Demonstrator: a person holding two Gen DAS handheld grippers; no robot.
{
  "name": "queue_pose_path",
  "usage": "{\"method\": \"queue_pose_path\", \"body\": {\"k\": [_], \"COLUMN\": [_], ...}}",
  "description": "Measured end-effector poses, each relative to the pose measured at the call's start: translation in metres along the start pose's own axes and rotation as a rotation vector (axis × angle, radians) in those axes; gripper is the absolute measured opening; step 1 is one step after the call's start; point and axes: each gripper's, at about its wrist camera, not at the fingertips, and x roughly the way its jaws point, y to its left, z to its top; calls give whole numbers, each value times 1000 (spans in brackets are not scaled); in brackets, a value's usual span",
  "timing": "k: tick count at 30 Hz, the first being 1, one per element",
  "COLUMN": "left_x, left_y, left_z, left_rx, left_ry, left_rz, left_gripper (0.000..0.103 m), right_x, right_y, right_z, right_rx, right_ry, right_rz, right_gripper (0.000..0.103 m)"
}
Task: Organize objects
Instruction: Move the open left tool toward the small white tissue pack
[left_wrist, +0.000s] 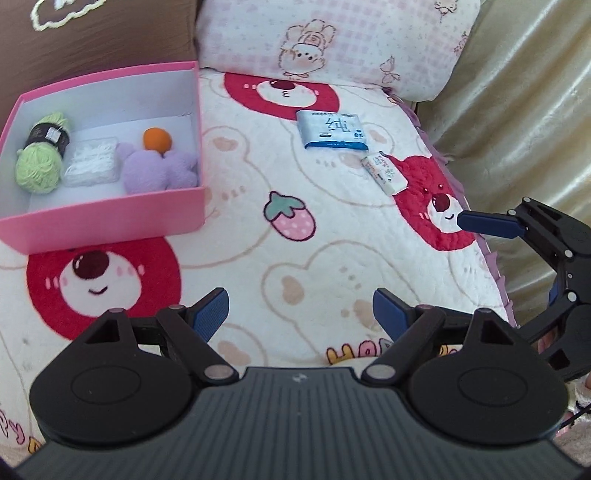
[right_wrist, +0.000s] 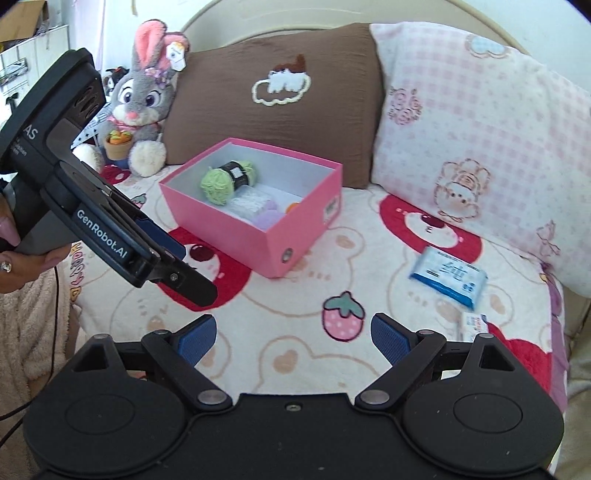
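Both claws, left (left_wrist: 300, 314) and right (right_wrist: 293, 338), stand wide and empty. Two packs, large (left_wrist: 331, 130) and small (left_wrist: 384, 172), lie near the bed's right edge, outside the box (left_wrist: 107, 212). We risk nudging the small pack off the edge.

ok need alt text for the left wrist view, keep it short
An open pink box on a bear-print blanket holds green yarn, a clear packet and a purple plush. Two tissue packs lie to its right, and the left gripper is open and empty.
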Motion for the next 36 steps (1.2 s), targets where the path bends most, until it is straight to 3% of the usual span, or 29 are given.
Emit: {"method": "queue_pose_path", "body": {"k": [14,17,22,27,32,36], "left_x": [47,55,67,94,134,159], "left_y": [-17,-15,-21,-31,-36,-38], "left_z": [40,54,78,96,102,103], "left_rx": [27,5,54,78,94,101], "left_ry": [16,21,12,-7,39,64], "left_rz": [-67,-93,-111,-120,-164,-206], "left_gripper": [89,89,89,92,92,92], "right_x": [8,7,16,40,59,66], "right_y": [-43,-52,-67,-83,-102,-107], "right_z": [-17,-18,-19,-31,-42,-46], "right_rx": [130,176,245,262,387,387], "right_ry": [3,-45,-97,-72,-22,-5], "right_rz": [-76,-98,-106,-144,-178,-203], "right_gripper": [93,93,93,93,93,93]}}
